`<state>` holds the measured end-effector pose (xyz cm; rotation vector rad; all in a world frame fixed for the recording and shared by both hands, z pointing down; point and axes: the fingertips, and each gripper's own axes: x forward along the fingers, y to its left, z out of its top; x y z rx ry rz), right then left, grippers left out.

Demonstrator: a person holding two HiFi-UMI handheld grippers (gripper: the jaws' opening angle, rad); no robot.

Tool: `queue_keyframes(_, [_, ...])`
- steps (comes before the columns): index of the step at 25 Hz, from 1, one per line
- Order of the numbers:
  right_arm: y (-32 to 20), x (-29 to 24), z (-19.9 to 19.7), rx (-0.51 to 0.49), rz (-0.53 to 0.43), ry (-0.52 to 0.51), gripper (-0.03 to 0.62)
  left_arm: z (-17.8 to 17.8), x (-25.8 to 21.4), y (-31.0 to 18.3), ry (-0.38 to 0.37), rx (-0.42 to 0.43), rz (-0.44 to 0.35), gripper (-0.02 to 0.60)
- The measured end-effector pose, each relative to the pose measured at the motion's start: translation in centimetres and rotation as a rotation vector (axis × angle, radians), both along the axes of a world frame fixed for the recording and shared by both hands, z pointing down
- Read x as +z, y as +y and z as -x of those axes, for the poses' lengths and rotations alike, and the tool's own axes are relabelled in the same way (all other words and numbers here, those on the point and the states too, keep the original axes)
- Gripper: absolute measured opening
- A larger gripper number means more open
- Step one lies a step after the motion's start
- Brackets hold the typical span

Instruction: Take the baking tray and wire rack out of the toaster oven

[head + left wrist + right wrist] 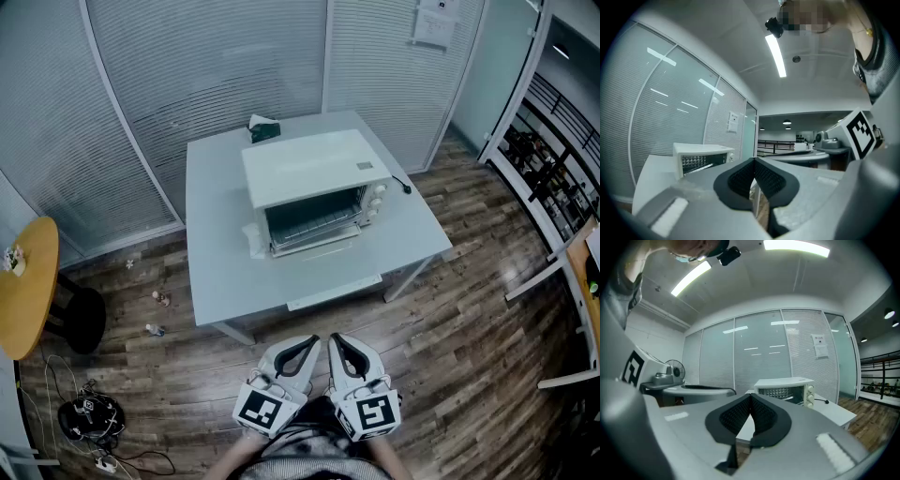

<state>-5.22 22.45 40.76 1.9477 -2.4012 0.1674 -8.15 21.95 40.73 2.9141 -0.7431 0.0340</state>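
Observation:
A white toaster oven (314,190) stands on the pale grey table (225,272), its door folded down and a wire rack (312,221) showing inside. The baking tray is not discernible. The oven also appears in the left gripper view (701,157) and the right gripper view (787,389). My left gripper (307,347) and right gripper (341,345) hover side by side over the floor, well short of the table's near edge. Both are shut with nothing between their pads.
A dark green object (263,128) lies at the table's back edge, and a black plug (405,187) lies right of the oven. A round wooden table (26,281) with a black stool stands at left. Cables and a black device (89,415) lie on the floor.

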Motion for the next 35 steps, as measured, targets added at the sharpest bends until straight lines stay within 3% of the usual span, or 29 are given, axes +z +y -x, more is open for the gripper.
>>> queue_keyframes(8, [0.9, 0.2, -2.4, -0.023, 0.007, -0.04, 0.003, -2.0, 0.2, 0.8, -0.004, -0.029, 0.005, 0.003])
queue_keyframes(17, [1.7, 0.1, -4.6, -0.121, 0.004, 0.096, 0.003, -4.8, 0.3, 1.7, 0.008, -0.1, -0.004, 0.003])
queue_keyframes(22, [1.1, -0.5, -5.6, -0.124, 0.007, 0.109, 0.003, -5.4, 0.3, 1.0, 0.004, -0.122, -0.005, 0.003])
queue_keyframes(29, [-2.3, -1.2, -6.1, -0.126, -0.017, 0.046, 0.003, -6.5, 0.6, -2.0, 0.015, -0.109, 0.003, 0.003])
queue_keyframes(35, [-7.3, -0.5, -6.6, -0.118, 0.003, 0.057, 0.003, -7.7, 0.3, -7.3, 0.03, -0.085, -0.001, 0.003])
